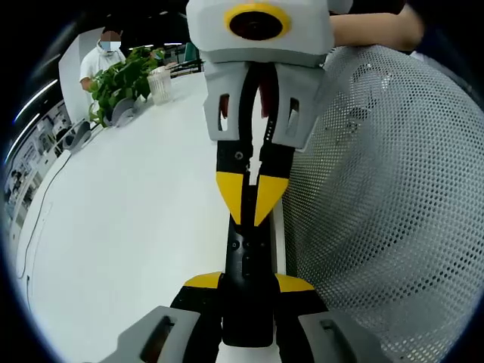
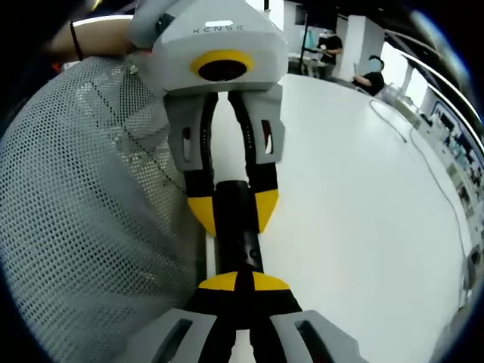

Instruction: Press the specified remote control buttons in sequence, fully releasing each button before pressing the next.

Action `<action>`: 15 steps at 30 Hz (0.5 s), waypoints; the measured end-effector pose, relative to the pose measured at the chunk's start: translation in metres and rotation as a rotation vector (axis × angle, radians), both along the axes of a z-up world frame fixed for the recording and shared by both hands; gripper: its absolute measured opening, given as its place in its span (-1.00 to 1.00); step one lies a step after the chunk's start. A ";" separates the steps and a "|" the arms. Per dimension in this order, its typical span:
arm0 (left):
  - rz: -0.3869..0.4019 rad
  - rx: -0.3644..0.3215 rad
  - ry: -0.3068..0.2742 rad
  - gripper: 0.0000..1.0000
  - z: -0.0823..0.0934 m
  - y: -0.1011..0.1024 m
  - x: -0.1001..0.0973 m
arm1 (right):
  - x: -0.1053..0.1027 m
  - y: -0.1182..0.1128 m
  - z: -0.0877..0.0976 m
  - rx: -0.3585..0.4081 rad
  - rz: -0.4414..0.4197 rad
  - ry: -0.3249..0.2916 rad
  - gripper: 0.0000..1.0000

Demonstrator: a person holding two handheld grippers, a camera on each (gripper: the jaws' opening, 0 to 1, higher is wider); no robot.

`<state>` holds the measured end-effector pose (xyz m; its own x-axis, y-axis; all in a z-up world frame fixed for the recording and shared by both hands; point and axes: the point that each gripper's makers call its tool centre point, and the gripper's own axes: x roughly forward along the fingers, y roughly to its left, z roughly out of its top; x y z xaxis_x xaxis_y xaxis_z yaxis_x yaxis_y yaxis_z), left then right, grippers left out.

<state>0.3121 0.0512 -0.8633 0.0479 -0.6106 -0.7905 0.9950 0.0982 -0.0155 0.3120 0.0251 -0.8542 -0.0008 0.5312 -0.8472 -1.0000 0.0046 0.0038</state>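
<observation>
The press itself appeared to be in hand. The left gripper had its fingers clamped on either side of the black remote control. It held the remote just above or on the white desk, close beside a white perforated mesh surface. The right gripper faced it with its fingers drawn together into one yellow point, and that point rested on the upper face of the remote. In the right gripper view, those joined fingers lay over the remote's near end, while the left gripper gripped it farther along.

The next move probably called for lifting that point straight off until the button sprang free, then shifting along the remote to the next button, with the left grip kept steady.

The buttons were largely covered by the fingers or too dark to read, so I could not tell which one was under the tip or whether it was actually depressed. Both ends of the remote were hidden by the grippers. The mesh object ran out of view, so what it was remained unclear.
</observation>
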 end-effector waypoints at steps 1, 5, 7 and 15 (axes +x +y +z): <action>0.000 0.000 0.000 -0.50 0.000 0.000 0.000 | 0.000 0.000 0.000 -0.002 0.003 -0.004 -0.98; -0.001 0.001 -0.001 -0.51 0.000 0.000 0.000 | 0.000 0.000 -0.001 -0.015 0.015 -0.017 -0.98; -0.004 0.001 -0.002 -0.51 0.000 0.000 0.000 | -0.001 0.001 -0.002 -0.033 0.045 -0.040 -0.98; -0.005 0.007 -0.003 -0.51 -0.001 0.000 0.000 | 0.000 0.001 -0.002 -0.049 0.040 -0.040 -0.98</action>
